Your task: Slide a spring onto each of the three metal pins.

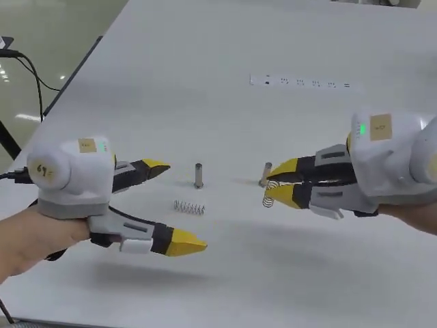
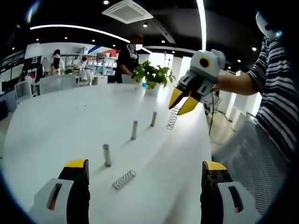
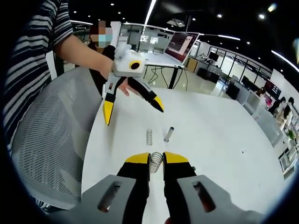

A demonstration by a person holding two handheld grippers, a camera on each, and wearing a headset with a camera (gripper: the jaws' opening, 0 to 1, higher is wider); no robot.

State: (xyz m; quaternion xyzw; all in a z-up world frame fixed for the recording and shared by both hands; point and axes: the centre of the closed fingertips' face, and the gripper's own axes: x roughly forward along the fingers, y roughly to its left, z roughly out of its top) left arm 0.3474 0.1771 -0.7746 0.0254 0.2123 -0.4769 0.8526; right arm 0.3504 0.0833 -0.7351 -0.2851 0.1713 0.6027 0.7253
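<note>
Left gripper splayed wide; right gripper pinches coiled wire spring. Left gripper view: three cylindrical metal pins upright; head view, two.

Bright overhead light, soft shadows, perhaps slight blur

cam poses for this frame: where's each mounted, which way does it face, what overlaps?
Left gripper view: rides the left gripper, looks along its open jaws over three pins to the right gripper; striped sleeve at right.
Right gripper view: rides the right gripper, looks along jaws shut on the held spring toward the left gripper; forearm shows.
Head view: on the headset, looks forward and down at the table; a hand holds the left gripper.
Shared: the loose spring lies on the table in all three.
</note>
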